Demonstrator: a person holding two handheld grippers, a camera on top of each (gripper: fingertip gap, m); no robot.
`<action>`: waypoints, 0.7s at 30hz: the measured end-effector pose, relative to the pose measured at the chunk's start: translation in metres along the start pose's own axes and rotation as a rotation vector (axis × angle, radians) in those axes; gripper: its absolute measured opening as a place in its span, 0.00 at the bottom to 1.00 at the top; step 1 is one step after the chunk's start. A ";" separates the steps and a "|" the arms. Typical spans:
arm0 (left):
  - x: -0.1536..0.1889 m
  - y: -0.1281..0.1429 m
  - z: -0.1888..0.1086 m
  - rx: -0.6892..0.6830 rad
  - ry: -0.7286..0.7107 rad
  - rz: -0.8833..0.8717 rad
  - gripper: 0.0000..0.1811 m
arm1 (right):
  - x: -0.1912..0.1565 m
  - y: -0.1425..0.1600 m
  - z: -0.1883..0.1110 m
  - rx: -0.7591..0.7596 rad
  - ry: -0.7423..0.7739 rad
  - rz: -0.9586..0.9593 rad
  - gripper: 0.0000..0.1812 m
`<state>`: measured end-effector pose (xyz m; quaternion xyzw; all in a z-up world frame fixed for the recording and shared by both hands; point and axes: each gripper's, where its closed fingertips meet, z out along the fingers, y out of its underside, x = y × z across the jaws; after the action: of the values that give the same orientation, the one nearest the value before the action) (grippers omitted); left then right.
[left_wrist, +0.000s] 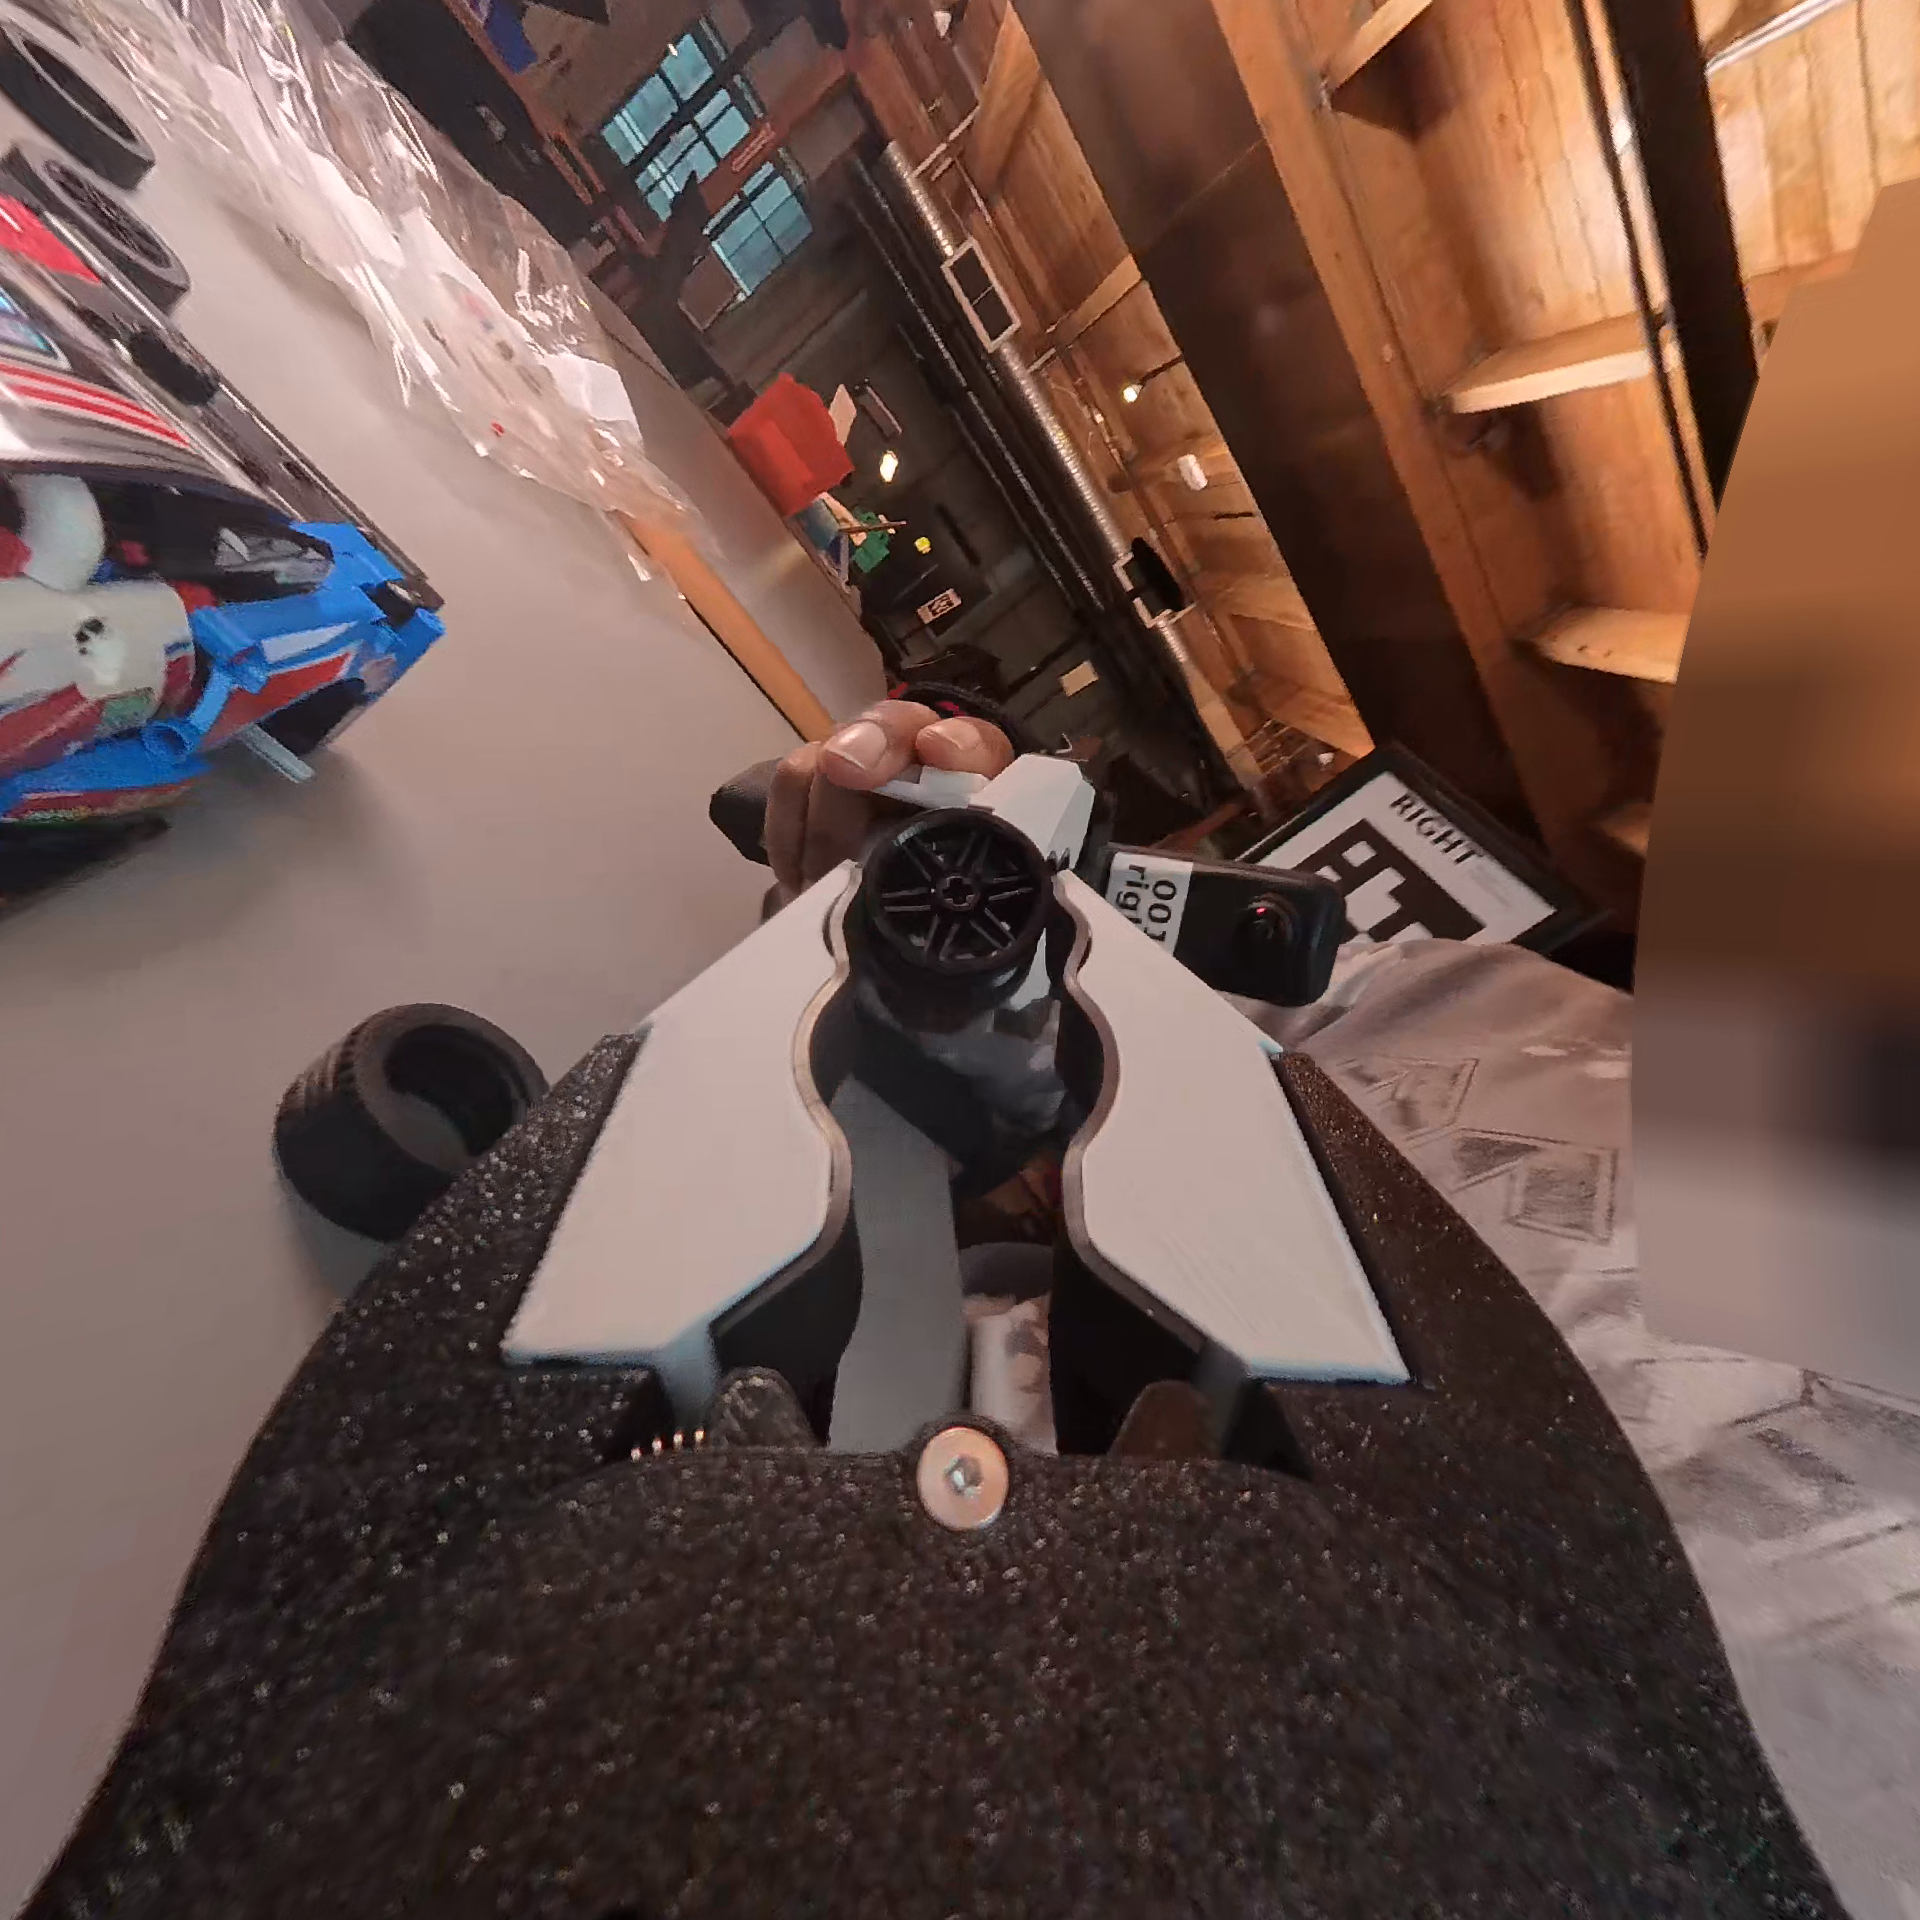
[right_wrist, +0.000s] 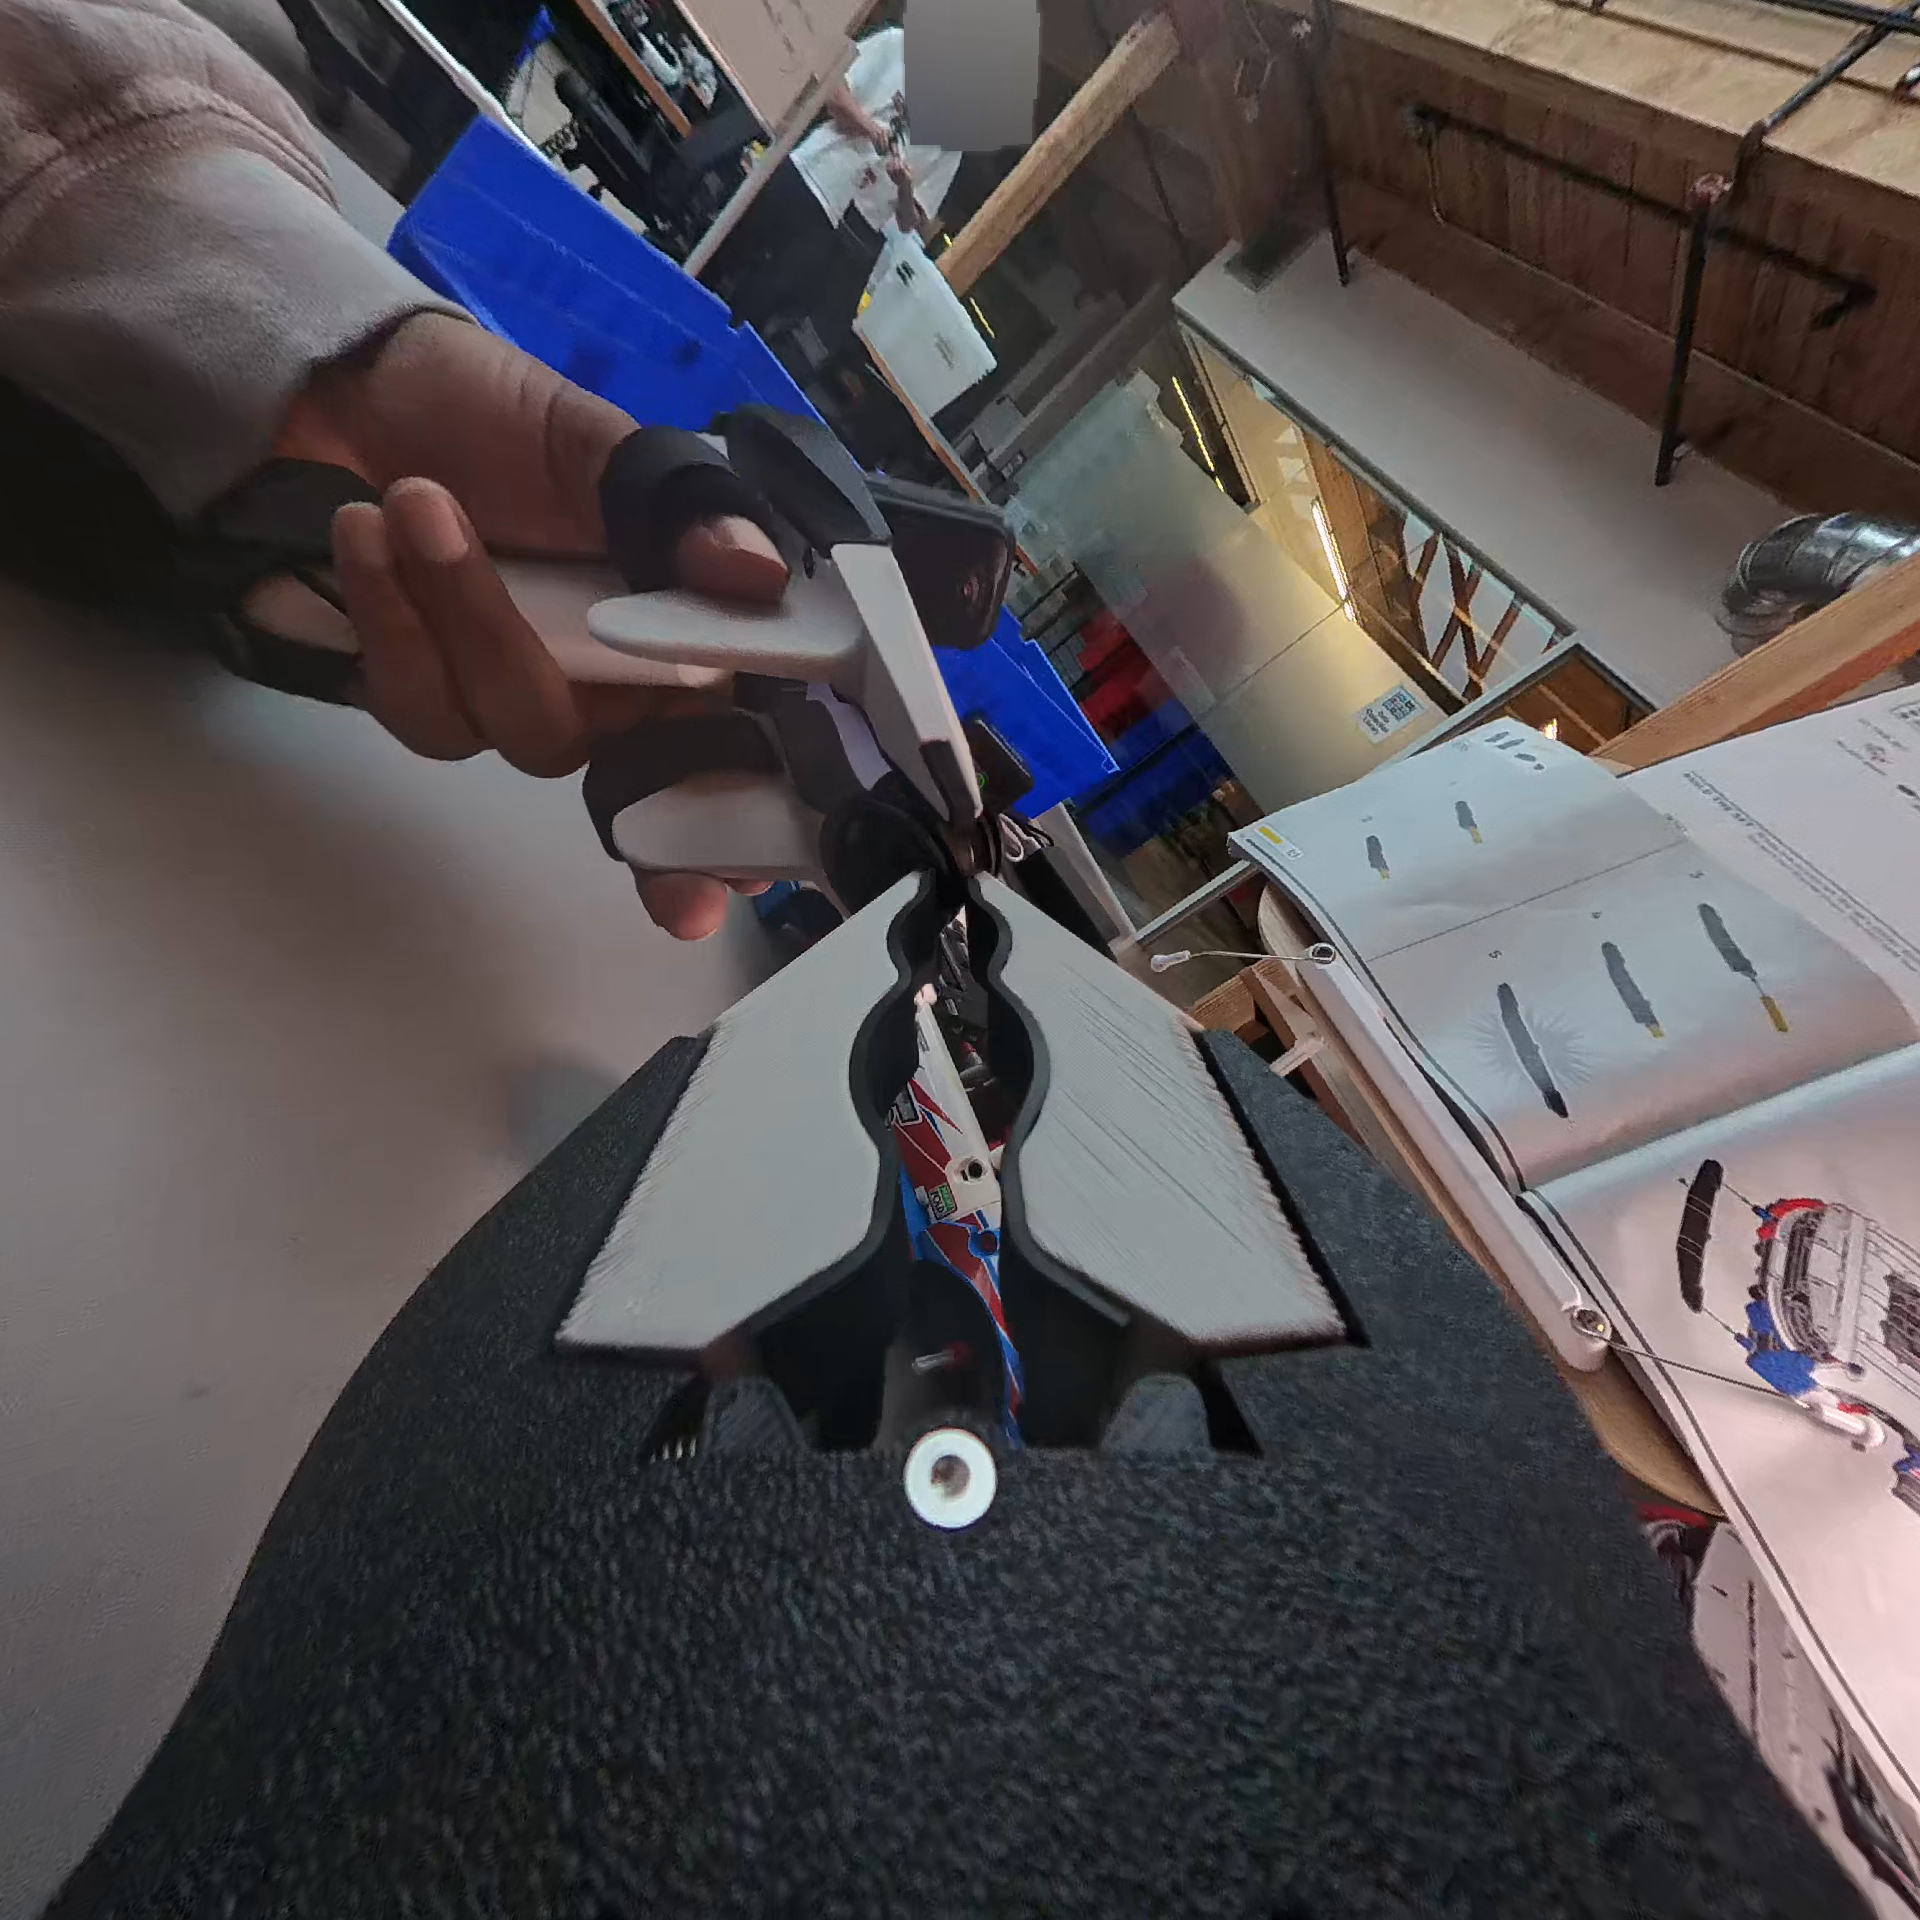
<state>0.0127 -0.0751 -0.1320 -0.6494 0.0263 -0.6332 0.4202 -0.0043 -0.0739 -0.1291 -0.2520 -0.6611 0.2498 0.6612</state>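
Black rim (left_wrist: 954, 896) in left tool (left_wrist: 961, 914), right tool (right_wrist: 951, 883) pinching

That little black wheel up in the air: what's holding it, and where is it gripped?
The left gripper pinches the black wheel rim by its outer edge, between the fingertips. The right gripper meets it too; its hold cannot be told.

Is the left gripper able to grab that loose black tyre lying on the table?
Probably not right now. The left gripper already has its jaws shut on a black wheel rim, so it is full. The loose tyre lies uncovered on the table beside it.
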 end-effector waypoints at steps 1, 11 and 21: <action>-0.001 0.000 -0.001 -0.009 -0.036 0.056 0.17 | 0.001 0.001 0.000 -0.004 -0.002 0.018 0.02; -0.015 -0.049 -0.089 -0.095 -0.840 0.877 0.18 | 0.017 0.038 -0.006 -0.116 -0.016 0.261 0.20; -0.016 -0.156 -0.363 -0.110 -1.524 0.607 0.18 | 0.017 0.053 -0.003 -0.193 -0.044 0.522 0.23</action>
<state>-0.3748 -0.1507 -0.1107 -0.8855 -0.0607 0.1250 0.4435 -0.0014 -0.0224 -0.1517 -0.4702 -0.6087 0.3528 0.5328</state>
